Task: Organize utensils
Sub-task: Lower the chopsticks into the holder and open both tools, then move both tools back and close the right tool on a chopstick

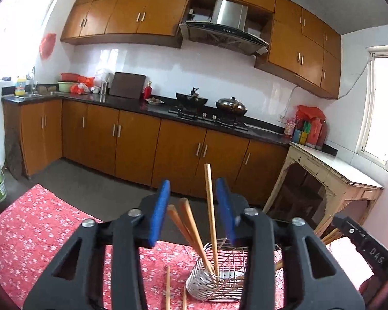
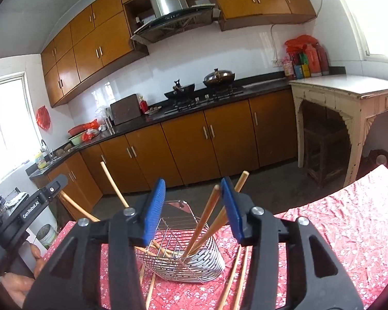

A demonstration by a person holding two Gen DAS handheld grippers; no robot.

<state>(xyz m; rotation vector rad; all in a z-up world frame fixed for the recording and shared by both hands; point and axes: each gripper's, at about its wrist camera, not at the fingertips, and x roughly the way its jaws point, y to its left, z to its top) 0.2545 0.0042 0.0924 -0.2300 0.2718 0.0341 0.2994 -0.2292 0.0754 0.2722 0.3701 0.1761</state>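
Claws (image 1: 194, 211) (image 2: 194, 211) agape; three chopsticks (image 1: 211, 217) in basket (image 1: 219, 279).

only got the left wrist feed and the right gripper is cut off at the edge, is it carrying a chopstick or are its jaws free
Observer: free. The right gripper has its jaws wide open with nothing clamped. The standing chopsticks seen between them are in the holder beyond.
Operator: ok, any strays my own gripper might be hiding
Observer: yes. By the holder's wire side, loose chopsticks lie on the red cloth, poking out beside the wires.
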